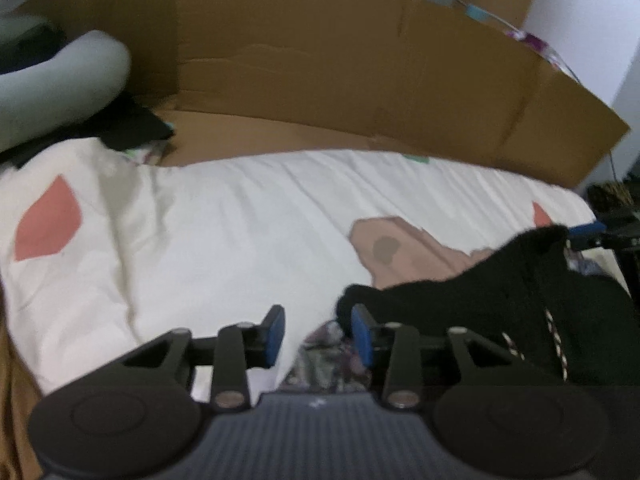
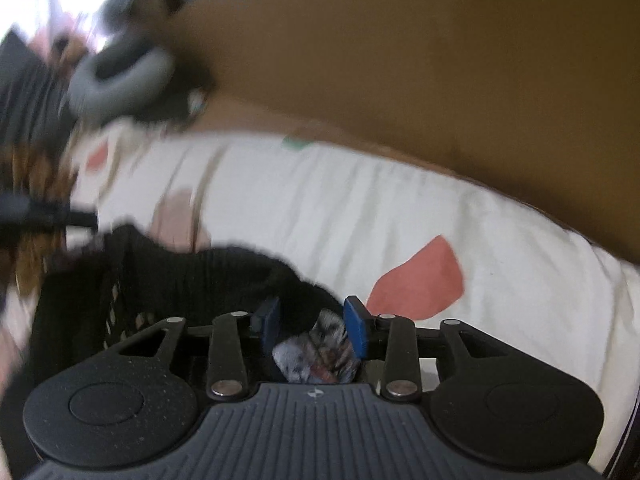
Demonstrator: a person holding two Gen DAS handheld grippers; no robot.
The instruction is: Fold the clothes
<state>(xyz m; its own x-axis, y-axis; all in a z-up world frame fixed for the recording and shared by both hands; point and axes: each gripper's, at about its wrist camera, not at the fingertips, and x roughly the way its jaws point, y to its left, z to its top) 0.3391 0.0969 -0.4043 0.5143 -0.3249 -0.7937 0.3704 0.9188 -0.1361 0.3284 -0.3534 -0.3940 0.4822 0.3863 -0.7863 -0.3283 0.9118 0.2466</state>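
While both tools stand spread with nothing pinched, the black garment [image 1: 500,300] lies bunched at the bed's [image 1: 240,220] near edge. The left tool [image 1: 318,334] is beside its left end and the right tool [image 2: 312,326] at its right end. This looks like letting go after a fold. Next, new corners need pinching.

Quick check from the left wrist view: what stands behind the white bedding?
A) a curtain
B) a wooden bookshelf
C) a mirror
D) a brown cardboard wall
D: flattened brown cardboard with visible creases runs along the far edge of the white bedding, beyond the black garment.
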